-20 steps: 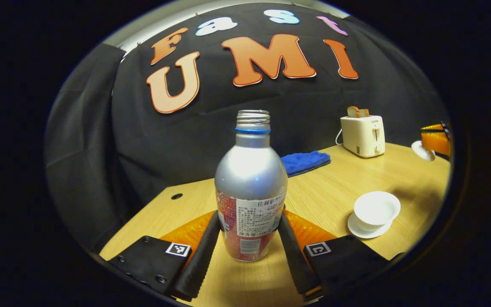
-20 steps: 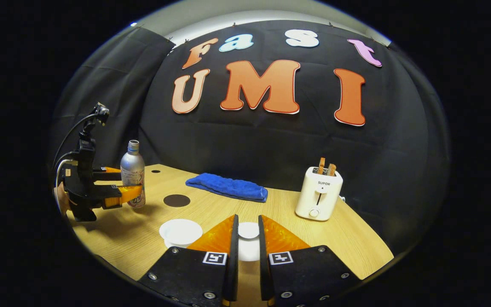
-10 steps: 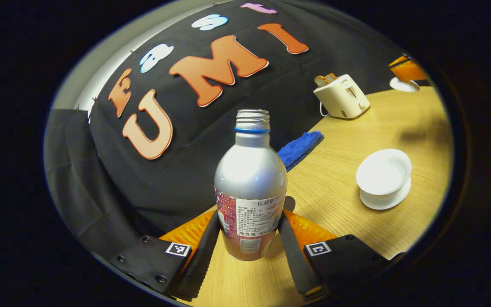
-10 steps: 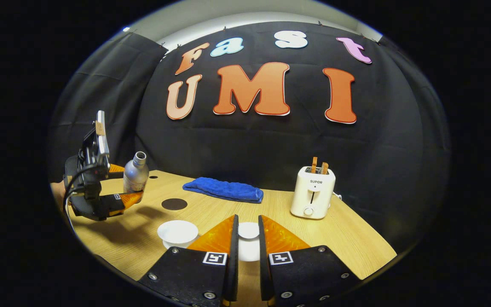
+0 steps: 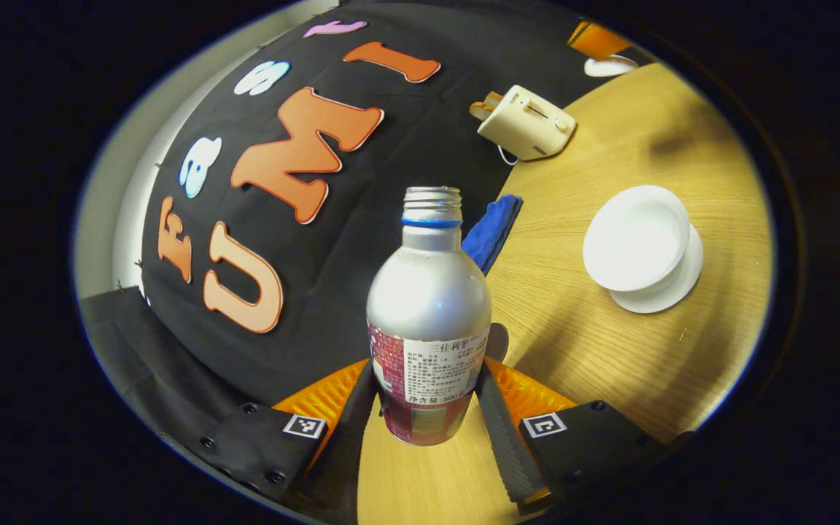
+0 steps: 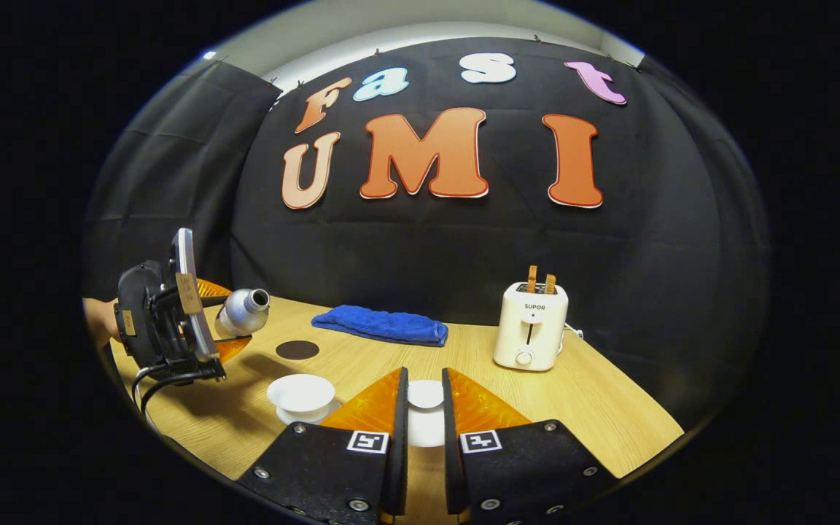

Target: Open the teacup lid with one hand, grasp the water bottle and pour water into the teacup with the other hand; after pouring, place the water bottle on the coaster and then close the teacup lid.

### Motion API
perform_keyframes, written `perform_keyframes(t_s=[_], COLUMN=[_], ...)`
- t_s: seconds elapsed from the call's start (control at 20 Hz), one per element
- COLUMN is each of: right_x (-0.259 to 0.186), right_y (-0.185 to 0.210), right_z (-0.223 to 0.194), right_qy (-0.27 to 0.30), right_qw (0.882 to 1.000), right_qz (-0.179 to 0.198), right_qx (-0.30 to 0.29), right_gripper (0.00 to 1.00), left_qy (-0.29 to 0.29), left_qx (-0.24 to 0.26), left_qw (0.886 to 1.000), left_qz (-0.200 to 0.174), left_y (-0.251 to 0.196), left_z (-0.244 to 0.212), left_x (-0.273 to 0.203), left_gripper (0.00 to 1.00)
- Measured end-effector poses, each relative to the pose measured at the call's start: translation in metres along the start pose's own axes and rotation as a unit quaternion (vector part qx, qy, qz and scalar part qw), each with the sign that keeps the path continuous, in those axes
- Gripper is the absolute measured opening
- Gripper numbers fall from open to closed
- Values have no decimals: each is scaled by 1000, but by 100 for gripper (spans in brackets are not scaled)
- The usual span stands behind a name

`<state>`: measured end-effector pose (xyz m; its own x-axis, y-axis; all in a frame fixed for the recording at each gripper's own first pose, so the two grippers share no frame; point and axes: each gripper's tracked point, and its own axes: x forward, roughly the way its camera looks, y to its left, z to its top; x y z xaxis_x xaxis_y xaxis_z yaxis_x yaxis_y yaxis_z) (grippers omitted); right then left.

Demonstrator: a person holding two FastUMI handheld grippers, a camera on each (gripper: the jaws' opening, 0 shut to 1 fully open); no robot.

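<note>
My left gripper (image 5: 427,372) is shut on a silver water bottle (image 5: 427,306) with no cap and a printed label. In the right gripper view this left gripper (image 6: 222,321), held by a hand, hangs above the table's left side. There the bottle (image 6: 243,312) lies almost level, mouth pointing right. The open white teacup (image 5: 635,237) stands on its saucer (image 5: 675,284), to the right of the bottle's mouth. My right gripper (image 6: 424,375) is shut on the white teacup lid (image 6: 425,408), right of the teacup (image 6: 301,392). A dark round coaster (image 6: 297,350) lies behind the cup.
A folded blue cloth (image 6: 380,326) lies at the back of the wooden table (image 6: 595,415). A cream toaster (image 6: 531,327) with bread in its slots stands at the back right. The table's front edge runs close below both grippers.
The left gripper has lifted the bottle off the table and tipped it from upright to nearly level, drawing closer to the teacup. The right gripper has kept the lid almost still.
</note>
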<state>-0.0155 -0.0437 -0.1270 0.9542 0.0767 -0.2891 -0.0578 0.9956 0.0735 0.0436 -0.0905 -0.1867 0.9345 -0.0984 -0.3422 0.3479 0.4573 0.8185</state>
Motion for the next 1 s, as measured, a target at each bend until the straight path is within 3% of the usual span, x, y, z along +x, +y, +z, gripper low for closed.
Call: perform_keyframes(t_s=[0.2, 0.3, 0.55, 0.7, 0.95, 1.0], right_x=[0, -2, -2, -3, -5, -6], right_y=[-5, -6, -8, -13, -18, -20], right_z=[-2, -5, -6, -8, -9, -9], right_qy=[0, -1, -2, -2, -4, -3], right_qw=[1000, 1000, 1000, 1000, 999, 999], right_qz=[-2, -2, -3, -8, -12, -12], right_qx=[8, 7, 14, 21, 31, 36], right_gripper=[22, 22, 22, 22, 22, 22], left_qy=[2, 8, 7, -7, -29, -30], left_qx=[58, 87, 155, 196, 255, 266], left_qw=[998, 996, 987, 980, 965, 961], left_qz=[12, 19, 33, 46, 57, 60], left_y=[7, 10, 15, 19, 25, 26], left_z=[5, 2, 4, 12, 23, 25], left_x=[10, 9, 10, 11, 9, 10], left_gripper=[79, 87, 80, 86, 80, 83])
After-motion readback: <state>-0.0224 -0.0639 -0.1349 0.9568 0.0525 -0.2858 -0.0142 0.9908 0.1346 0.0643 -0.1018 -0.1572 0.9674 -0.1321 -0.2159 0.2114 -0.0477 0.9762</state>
